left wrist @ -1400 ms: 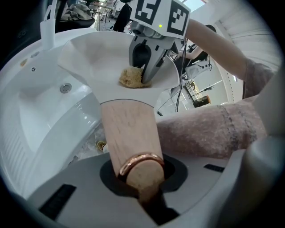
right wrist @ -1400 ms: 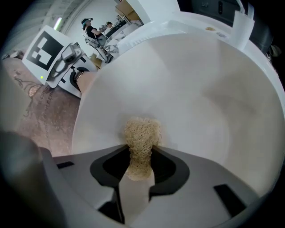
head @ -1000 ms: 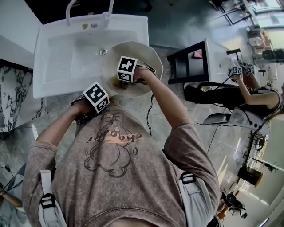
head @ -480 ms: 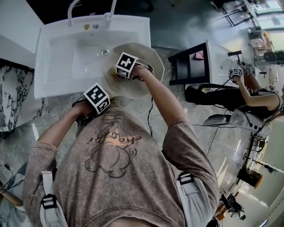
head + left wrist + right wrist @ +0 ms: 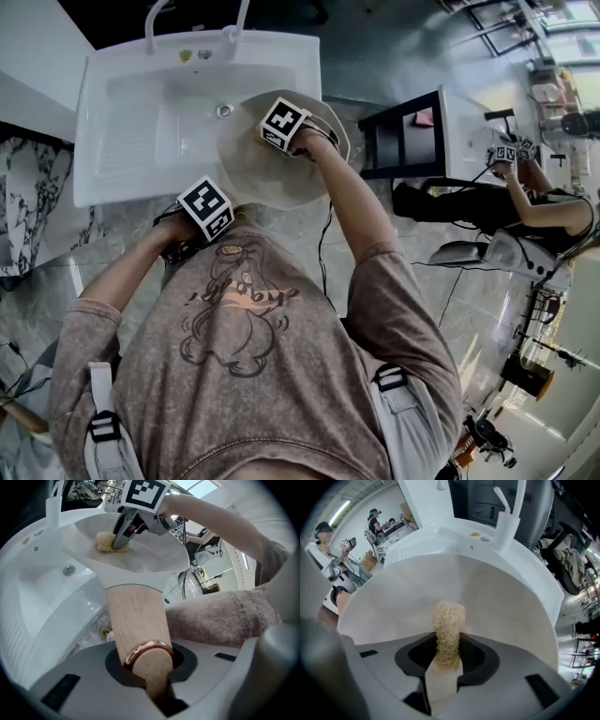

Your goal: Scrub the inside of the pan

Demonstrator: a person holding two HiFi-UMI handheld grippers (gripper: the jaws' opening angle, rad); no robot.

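Note:
A cream-white pan [image 5: 246,173] is held tilted over the right end of the white sink [image 5: 131,122]. My left gripper [image 5: 208,212] is shut on the pan's wooden handle [image 5: 136,620], which has a copper ring at its end and fills the jaws of the left gripper [image 5: 150,672]. My right gripper [image 5: 284,126] is inside the pan, shut on a pale yellow fibre scrubber [image 5: 449,625] that presses on the pan's inner wall [image 5: 501,602]. In the left gripper view the scrubber [image 5: 108,542] lies on the pan's far side under the right gripper [image 5: 121,537].
A white faucet [image 5: 506,522] stands at the sink's far rim, and the drain [image 5: 223,110] is beside the pan. A black-and-white stand [image 5: 403,136] is to the right of the pan. Another person [image 5: 525,192] sits further right. Marbled floor surrounds me.
My right gripper has slid the scrubber across the pan, away from me and to the right. The left gripper has held the handle still.

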